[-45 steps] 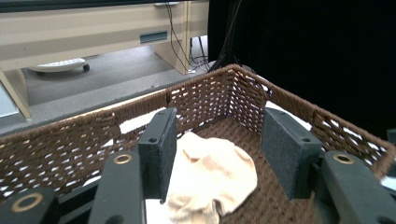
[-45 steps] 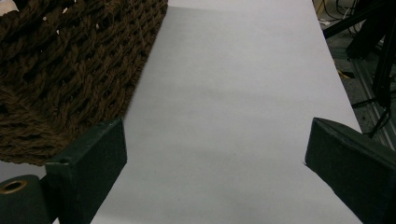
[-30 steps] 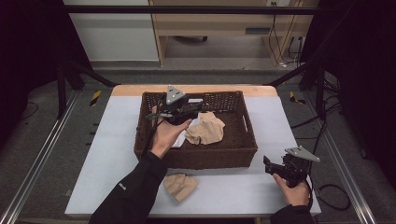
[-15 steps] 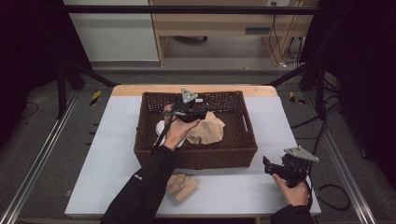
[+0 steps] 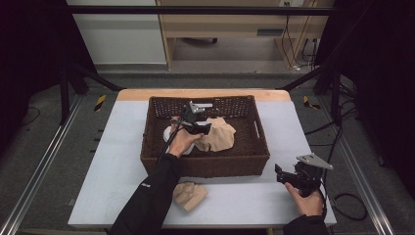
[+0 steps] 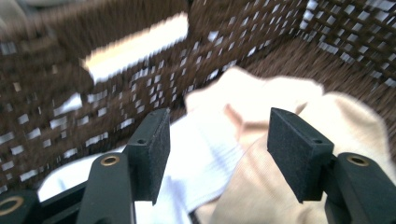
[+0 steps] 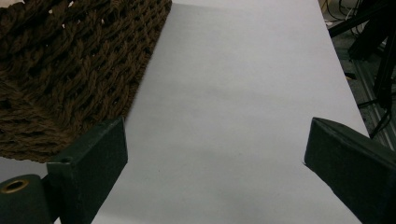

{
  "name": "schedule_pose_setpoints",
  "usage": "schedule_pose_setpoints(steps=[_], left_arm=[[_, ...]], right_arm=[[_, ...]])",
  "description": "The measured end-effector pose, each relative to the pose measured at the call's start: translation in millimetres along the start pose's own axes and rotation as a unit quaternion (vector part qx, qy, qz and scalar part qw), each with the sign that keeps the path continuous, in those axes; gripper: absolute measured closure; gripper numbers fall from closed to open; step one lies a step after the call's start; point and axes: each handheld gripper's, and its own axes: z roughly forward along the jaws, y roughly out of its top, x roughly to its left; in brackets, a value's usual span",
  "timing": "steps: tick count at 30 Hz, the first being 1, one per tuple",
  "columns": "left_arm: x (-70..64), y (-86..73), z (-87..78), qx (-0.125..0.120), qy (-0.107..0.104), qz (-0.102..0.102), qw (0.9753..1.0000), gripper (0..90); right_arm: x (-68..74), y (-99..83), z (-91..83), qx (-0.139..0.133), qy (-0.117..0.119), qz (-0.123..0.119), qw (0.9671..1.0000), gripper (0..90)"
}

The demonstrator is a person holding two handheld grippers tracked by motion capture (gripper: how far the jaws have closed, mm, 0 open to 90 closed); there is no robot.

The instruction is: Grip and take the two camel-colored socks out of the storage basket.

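left gripper (image 5: 199, 128): slid right inside the basket (image 5: 254, 156), jaws apart, empty, now over beige cloth (image 5: 219, 136)
right gripper (image 5: 288, 177): wide open, idle, near-right
next: probably grabbing cloth

Dark brown woven basket (image 5: 254, 159) on the pale grey table (image 5: 112, 161). Inside it, a beige cloth (image 5: 220, 134), with a white cloth (image 6: 205, 154) at its nine o'clock. Another beige cloth (image 5: 190, 195) at the basket's seven o'clock. Black gripper pads (image 6: 156, 154).

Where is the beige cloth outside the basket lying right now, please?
In the high view, the beige cloth lies on the table, just before the basket's near wall, beside the left sleeve.
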Motion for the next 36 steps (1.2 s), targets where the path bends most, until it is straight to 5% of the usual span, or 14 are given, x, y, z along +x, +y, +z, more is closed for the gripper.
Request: schedule_pose_setpoints(steps=[12, 21, 26, 29, 33, 35, 36], left_arm=[[-1.3, -6.7, 9.4, 0.035, -0.016, 0.015, 0.9992, 41.1], [-6.8, -7.8, 8.7, 0.082, -0.043, 0.032, 0.9951, 71.4], [-7.5, -4.9, 4.0, 0.085, -0.044, 0.026, 0.9951, 85.6], [-7.6, -1.5, -2.8, 0.069, -0.043, 0.026, 0.9963, 86.2], [-8.3, 5.8, -23.7, 0.01, -0.053, 0.022, 0.9983, 86.5], [-8.0, 6.4, -27.2, 0.0, -0.055, 0.022, 0.9982, 86.7], [-8.1, 8.6, -37.7, -0.027, -0.057, 0.019, 0.9978, 86.7]], right_arm=[[0.3, -0.3, 0.4, 0.003, 0.0, 0.0, 1.0, 6.3], [0.3, 0.0, 0.2, 0.001, -0.001, -0.002, 1.0, 6.4], [-0.3, 0.0, 0.1, 0.001, -0.001, -0.001, 1.0, 6.5], [-0.4, 0.2, -0.2, 0.001, -0.002, 0.0, 1.0, 6.4], [-0.1, 0.4, -0.2, 0.001, -0.002, -0.001, 1.0, 6.5], [0.1, 0.4, -0.2, 0.002, -0.003, 0.0, 1.0, 6.5], [0.3, 0.4, -0.1, 0.002, -0.004, -0.001, 1.0, 6.5]])
